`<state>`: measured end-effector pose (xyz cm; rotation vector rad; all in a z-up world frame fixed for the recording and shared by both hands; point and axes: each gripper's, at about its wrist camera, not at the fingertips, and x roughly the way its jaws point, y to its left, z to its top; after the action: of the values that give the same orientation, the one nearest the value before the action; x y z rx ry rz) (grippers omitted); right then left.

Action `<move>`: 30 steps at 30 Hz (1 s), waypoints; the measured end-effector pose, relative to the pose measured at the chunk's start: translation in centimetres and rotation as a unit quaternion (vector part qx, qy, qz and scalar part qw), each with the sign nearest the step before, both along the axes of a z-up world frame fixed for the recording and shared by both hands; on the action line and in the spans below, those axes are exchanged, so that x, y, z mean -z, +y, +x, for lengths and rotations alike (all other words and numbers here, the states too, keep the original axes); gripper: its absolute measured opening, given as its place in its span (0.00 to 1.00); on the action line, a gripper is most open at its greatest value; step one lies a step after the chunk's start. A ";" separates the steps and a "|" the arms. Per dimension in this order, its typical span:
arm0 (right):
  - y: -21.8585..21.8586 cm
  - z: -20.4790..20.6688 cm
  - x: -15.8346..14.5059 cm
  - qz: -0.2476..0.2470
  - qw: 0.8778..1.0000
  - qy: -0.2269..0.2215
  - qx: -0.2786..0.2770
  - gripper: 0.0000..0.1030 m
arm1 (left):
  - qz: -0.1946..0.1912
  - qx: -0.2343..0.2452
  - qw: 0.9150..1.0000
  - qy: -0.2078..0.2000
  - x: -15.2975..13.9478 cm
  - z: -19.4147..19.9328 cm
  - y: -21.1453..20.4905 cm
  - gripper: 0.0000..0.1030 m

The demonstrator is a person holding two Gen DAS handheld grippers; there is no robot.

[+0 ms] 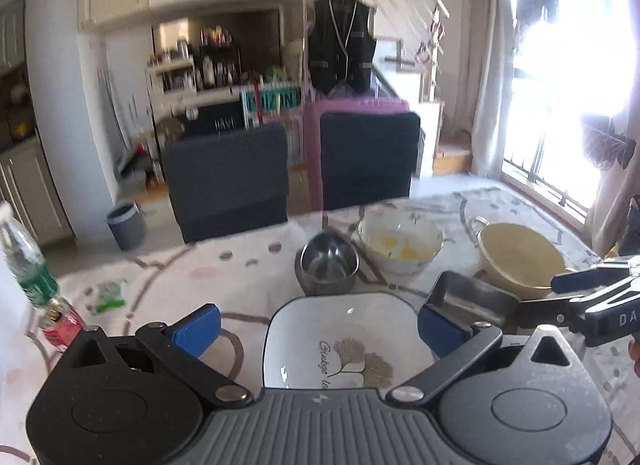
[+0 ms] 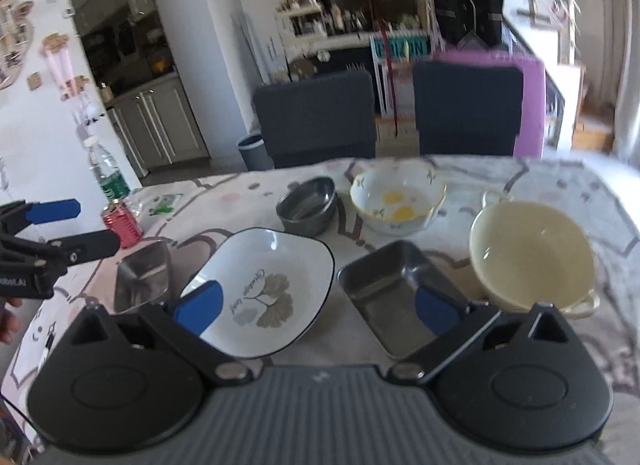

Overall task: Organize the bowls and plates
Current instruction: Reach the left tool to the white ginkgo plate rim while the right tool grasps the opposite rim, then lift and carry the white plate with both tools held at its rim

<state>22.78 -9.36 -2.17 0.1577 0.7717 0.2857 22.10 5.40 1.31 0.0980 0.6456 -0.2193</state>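
Left wrist: both grippers, left (image 1: pixel 318 329) & right (image 2: pixel 318 307), spread above white plate (image 2: pixel 264 289).

The white square plate with a black rim (image 1: pixel 344 341) is partly hidden by the left gripper (image 1: pixel 320 329). Behind the dark chairs (image 1: pixel 228 177), the shelf of small bottles (image 1: pixel 208 65) is too blurry to tell apart.

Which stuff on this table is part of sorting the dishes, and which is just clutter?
For the job: square ginkgo plate, round steel bowl, floral bowl, cream bowl, two steel trays.

Just lying about: water bottle, red can, green packet.
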 end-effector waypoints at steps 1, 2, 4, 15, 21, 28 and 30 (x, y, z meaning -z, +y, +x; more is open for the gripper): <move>0.1 0.9 0.6 0.012 1.000 0.011 0.001 1.00 | 0.001 0.003 1.000 0.014 0.7 1.1 0.2 1.00; -0.1 1.7 1.3 0.028 0.999 0.024 0.003 1.00 | 0.002 0.005 1.000 0.025 1.3 1.9 0.4 1.00; -0.4 3.0 2.5 0.056 0.997 0.058 0.010 1.00 | 0.004 0.006 0.999 0.052 2.6 3.7 0.8 1.00; -0.9 7.5 9.9 0.190 0.962 0.190 0.048 0.68 | -0.048 -0.027 0.984 0.169 9.5 10.0 5.0 0.50; 0.2 8.3 10.8 0.178 0.962 0.200 0.055 0.40 | -0.042 -0.023 0.978 0.202 11.4 11.2 5.6 0.18; 2.2 9.7 11.1 0.138 0.972 0.187 0.044 0.36 | -0.021 -0.022 0.975 0.222 12.7 12.4 4.8 0.16; 2.9 10.2 11.4 0.128 0.974 0.181 0.040 0.35 | -0.021 -0.023 0.975 0.218 12.8 12.3 4.7 0.16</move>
<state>32.94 -6.43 -13.52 0.4932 1.0855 0.2832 34.44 10.12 -11.48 -0.0078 1.0792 -0.2112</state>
